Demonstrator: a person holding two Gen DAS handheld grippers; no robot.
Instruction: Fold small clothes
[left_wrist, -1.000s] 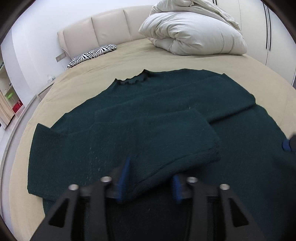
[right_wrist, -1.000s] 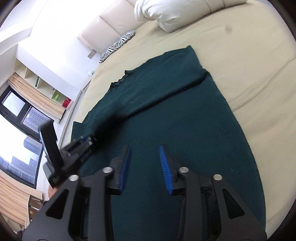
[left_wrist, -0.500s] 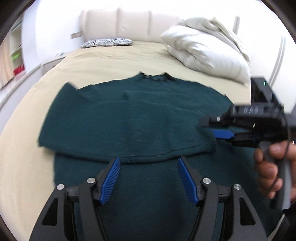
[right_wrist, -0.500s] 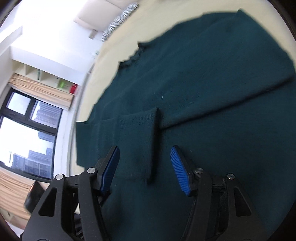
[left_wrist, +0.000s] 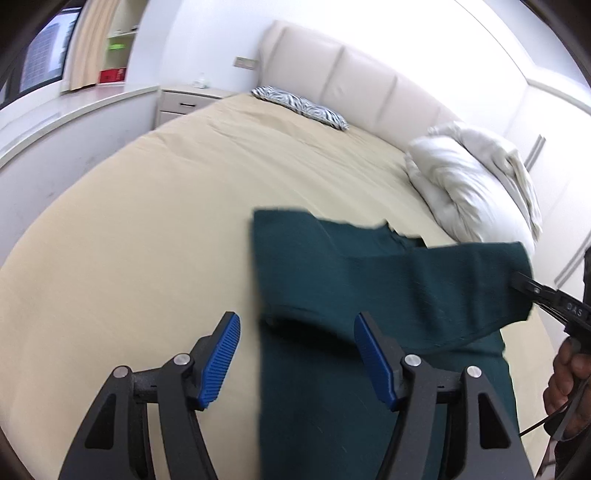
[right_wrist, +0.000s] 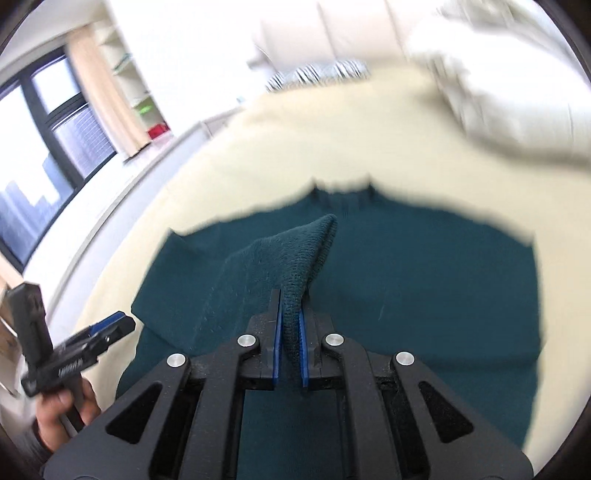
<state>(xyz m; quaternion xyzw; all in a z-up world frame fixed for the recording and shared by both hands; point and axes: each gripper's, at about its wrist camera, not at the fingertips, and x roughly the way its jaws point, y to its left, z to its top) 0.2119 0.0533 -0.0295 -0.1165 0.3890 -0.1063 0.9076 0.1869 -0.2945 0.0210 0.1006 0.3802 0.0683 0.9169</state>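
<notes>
a: we see the dark green knitted sweater (left_wrist: 321, 387) on the beige bed sheet (left_wrist: 147, 240), right of centre.

b: behind it we find the white duvet heap (left_wrist: 476, 192), and the zebra-striped pillow (left_wrist: 303, 107) against the cream padded headboard (left_wrist: 354, 77).

My dark teal knit sweater (right_wrist: 424, 295) lies flat on the beige bed, filling the centre and lower right of the right wrist view, neckline toward the top. One sleeve (right_wrist: 291, 254) rises in a folded peak at centre frame.

Bright bedroom, beige bed (left_wrist: 155, 229), window (right_wrist: 48, 147)
</notes>
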